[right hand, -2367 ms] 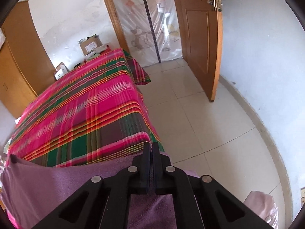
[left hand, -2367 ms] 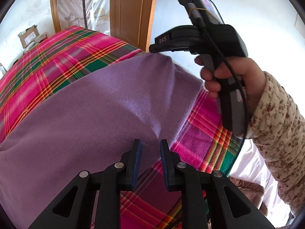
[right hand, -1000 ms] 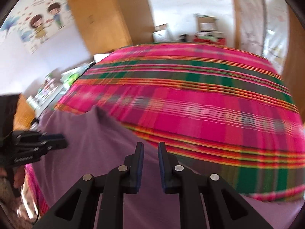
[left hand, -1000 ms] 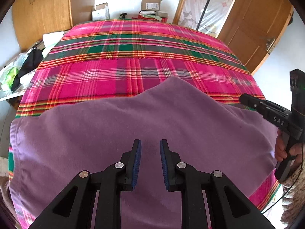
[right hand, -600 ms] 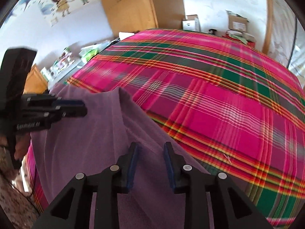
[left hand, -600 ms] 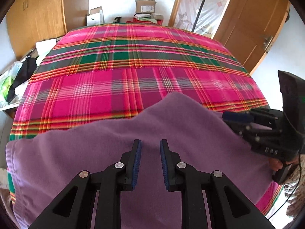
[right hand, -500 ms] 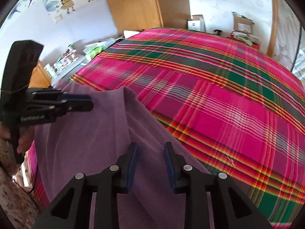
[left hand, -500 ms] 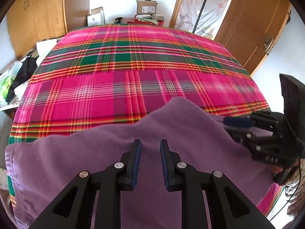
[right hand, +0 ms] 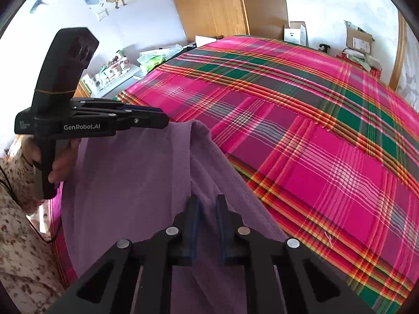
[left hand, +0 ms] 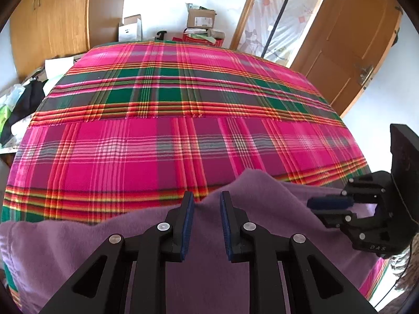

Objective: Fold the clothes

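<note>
A purple fleece cloth [left hand: 104, 235] lies spread over the near end of a bed with a pink and green plaid cover [left hand: 157, 130]. My left gripper [left hand: 205, 198] is open above the cloth's far edge, nothing between its pads. In the right wrist view the left gripper [right hand: 165, 116] hovers beside a raised hump of the cloth [right hand: 131, 170]. My right gripper [right hand: 208, 198] has its jaws narrowed on a fold of the cloth that runs up toward the hump. From the left wrist view the right gripper [left hand: 314, 209] sits low on the cloth at the right.
A wooden wardrobe [left hand: 52, 26] stands at the back left, a wooden door [left hand: 353, 39] at the back right. Cardboard boxes [left hand: 200, 19] sit beyond the bed. Clutter [left hand: 21, 96] lies by the left side. A hand [right hand: 62, 162] in a floral sleeve holds the left gripper.
The right gripper's jaws have narrowed onto a fold of the cloth. The left gripper has drawn back toward the cloth's far edge and stays open. More plaid cover shows.
</note>
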Action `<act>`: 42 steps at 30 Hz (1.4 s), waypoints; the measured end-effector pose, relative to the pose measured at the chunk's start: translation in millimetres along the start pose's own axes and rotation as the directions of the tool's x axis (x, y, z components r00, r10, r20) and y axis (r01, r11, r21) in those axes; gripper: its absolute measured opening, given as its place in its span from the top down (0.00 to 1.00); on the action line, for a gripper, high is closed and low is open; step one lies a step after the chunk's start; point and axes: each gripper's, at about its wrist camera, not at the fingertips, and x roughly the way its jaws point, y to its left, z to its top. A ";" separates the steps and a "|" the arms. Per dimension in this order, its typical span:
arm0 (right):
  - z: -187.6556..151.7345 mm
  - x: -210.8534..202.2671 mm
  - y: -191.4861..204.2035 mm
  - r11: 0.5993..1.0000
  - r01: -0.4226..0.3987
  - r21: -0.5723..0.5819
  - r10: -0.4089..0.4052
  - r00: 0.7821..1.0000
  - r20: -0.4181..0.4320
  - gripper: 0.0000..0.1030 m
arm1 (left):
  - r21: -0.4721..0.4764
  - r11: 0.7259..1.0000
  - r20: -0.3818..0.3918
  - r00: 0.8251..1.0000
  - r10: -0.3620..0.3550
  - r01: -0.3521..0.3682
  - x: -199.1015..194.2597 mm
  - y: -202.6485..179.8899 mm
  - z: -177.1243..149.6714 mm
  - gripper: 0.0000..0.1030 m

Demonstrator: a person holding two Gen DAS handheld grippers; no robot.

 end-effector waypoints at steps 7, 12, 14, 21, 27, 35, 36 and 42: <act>8.0 -5.0 -15.6 0.995 -0.069 0.073 0.067 0.997 0.031 0.87 | 0.010 1.000 -0.004 1.000 -0.011 0.011 6.7 -0.9 4.1 0.80; 3.6 -22.6 -21.1 0.985 -0.148 0.094 0.142 0.988 0.065 0.83 | 0.018 1.000 -0.008 1.000 -0.020 0.020 11.2 -1.5 7.0 0.80; 0.1 -24.3 -16.1 0.983 -0.168 0.069 0.165 0.985 0.049 0.79 | 0.026 0.999 -0.007 1.000 -0.019 0.019 12.4 -2.7 8.7 0.80; -1.9 -9.6 -5.1 0.978 -0.204 0.039 0.204 0.979 0.009 0.83 | 0.020 1.000 -0.022 1.000 -0.021 0.021 16.2 -0.2 9.8 0.80; -5.8 -8.4 1.3 0.969 -0.243 0.048 0.242 0.970 0.032 0.96 | 0.008 0.999 -0.033 0.998 -0.052 0.052 13.7 -0.7 14.1 0.80; -12.2 -9.1 5.6 0.952 -0.293 0.088 0.287 0.955 0.075 0.97 | -0.172 0.970 -0.120 0.973 -0.195 0.173 18.4 11.2 37.8 0.75; -12.6 -8.6 7.3 0.953 -0.289 0.086 0.283 0.956 0.076 0.97 | -0.177 0.969 -0.134 0.971 -0.196 0.171 18.6 10.9 40.3 0.74; -14.3 -11.6 8.1 0.953 -0.289 0.087 0.280 0.955 0.100 0.97 | -0.094 0.986 -0.256 0.954 -0.155 0.135 24.7 -10.3 45.0 0.74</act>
